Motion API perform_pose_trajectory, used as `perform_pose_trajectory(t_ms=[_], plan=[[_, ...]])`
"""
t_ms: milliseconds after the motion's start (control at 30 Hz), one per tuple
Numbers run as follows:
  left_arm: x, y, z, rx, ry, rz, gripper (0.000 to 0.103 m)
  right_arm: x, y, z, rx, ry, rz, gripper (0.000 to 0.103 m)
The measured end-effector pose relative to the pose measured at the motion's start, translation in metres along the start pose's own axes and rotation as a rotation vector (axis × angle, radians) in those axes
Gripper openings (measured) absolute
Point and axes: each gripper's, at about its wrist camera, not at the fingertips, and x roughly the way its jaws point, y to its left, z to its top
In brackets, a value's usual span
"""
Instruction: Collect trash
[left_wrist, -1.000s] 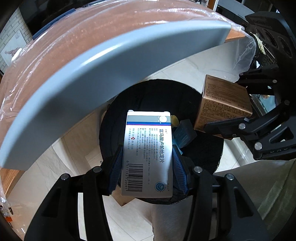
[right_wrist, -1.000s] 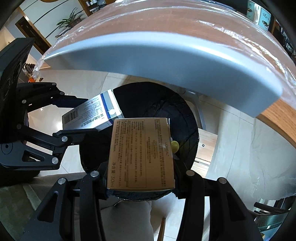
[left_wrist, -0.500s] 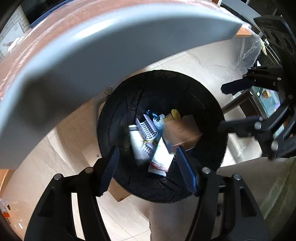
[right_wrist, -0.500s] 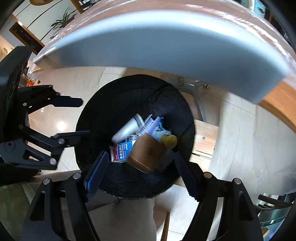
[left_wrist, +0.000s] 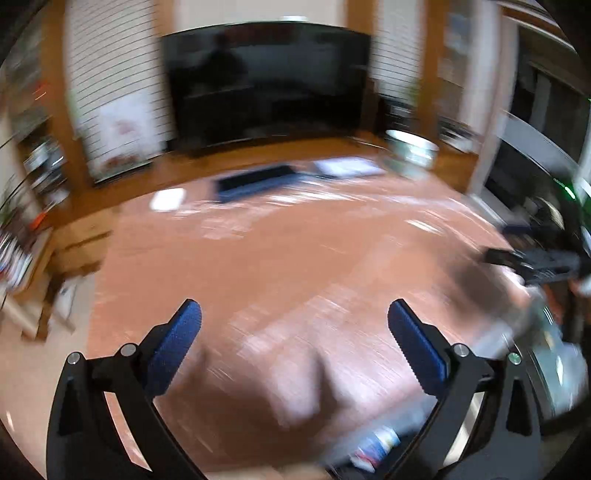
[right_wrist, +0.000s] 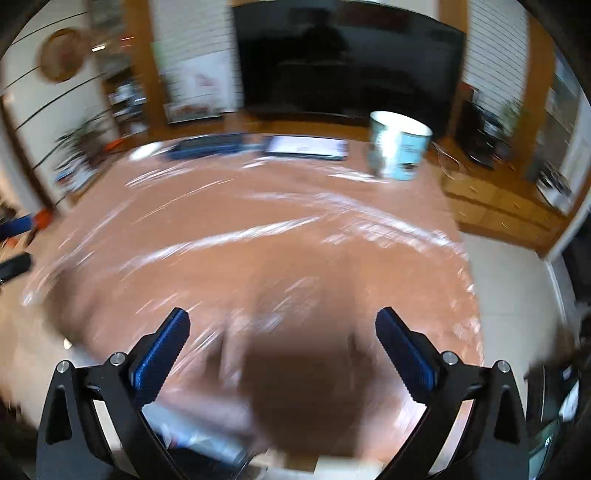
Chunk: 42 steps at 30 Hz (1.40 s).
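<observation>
The trash shows only at the near edge of both blurred views: a few pale and blue scraps (left_wrist: 376, 445) lie in a dark opening below the table's near edge in the left wrist view, and a similar blurred patch (right_wrist: 199, 443) sits at the bottom left of the right wrist view. What each piece is cannot be told.

The left gripper (left_wrist: 294, 314) has its jaws spread wide, having just been opening, with nothing between the blue pads (left_wrist: 177, 343). The right gripper (right_wrist: 282, 321) is likewise spread wide after just opening, and holds nothing; its own blue pads (right_wrist: 402, 354) stand clear above the surface. In the left wrist view the right gripper appears as a dark blurred shape at the far right edge.

Beneath both lies a reddish-brown table (left_wrist: 295, 258) under a clear plastic sheet that catches streaks of light. At its far side rest a dark blue flat object (right_wrist: 207, 146), a white-topped book or tablet (right_wrist: 306, 146) and, to the right, a pale blue and white tub (right_wrist: 399, 149). A small white item (left_wrist: 168, 199) lies at the far left.

Beyond the table stands a large dark television screen (right_wrist: 347, 62) on a wooden unit, flanked by white slatted panels. Shelves with clutter fill the left wall, and pale floor tiles (right_wrist: 517, 295) show to the right.
</observation>
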Motion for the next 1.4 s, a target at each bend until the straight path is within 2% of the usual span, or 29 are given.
perform_pose_trajectory(t_ms=[133, 233, 300, 500, 600, 700, 1400], plan=[[0.054, 0.043, 0.019, -0.099, 0.046, 0.101, 0.101, 0.057, -0.032, 0.024, 0.075, 0.050, -0.092, 0.099], [0.091, 0.068, 0.019, -0.133, 0.096, 0.155, 0.101, 0.083, -0.054, 0.038, 0.167, 0.069, -0.102, 0.099], [0.112, 0.081, 0.022, -0.164, 0.119, 0.152, 0.101, 0.090, -0.062, 0.045, 0.185, 0.069, -0.111, 0.099], [0.142, 0.111, 0.023, -0.236, 0.160, 0.175, 0.101, 0.116, -0.078, 0.063, 0.185, 0.078, -0.164, 0.099], [0.150, 0.118, 0.021, -0.254, 0.175, 0.174, 0.101, 0.119, -0.079, 0.064, 0.178, 0.052, -0.176, 0.099], [0.154, 0.115, 0.021, -0.210, 0.170, 0.195, 0.101, 0.120, -0.079, 0.064, 0.176, 0.021, -0.181, 0.099], [0.158, 0.116, 0.024, -0.206, 0.168, 0.191, 0.102, 0.120, -0.079, 0.065, 0.178, 0.022, -0.185, 0.099]])
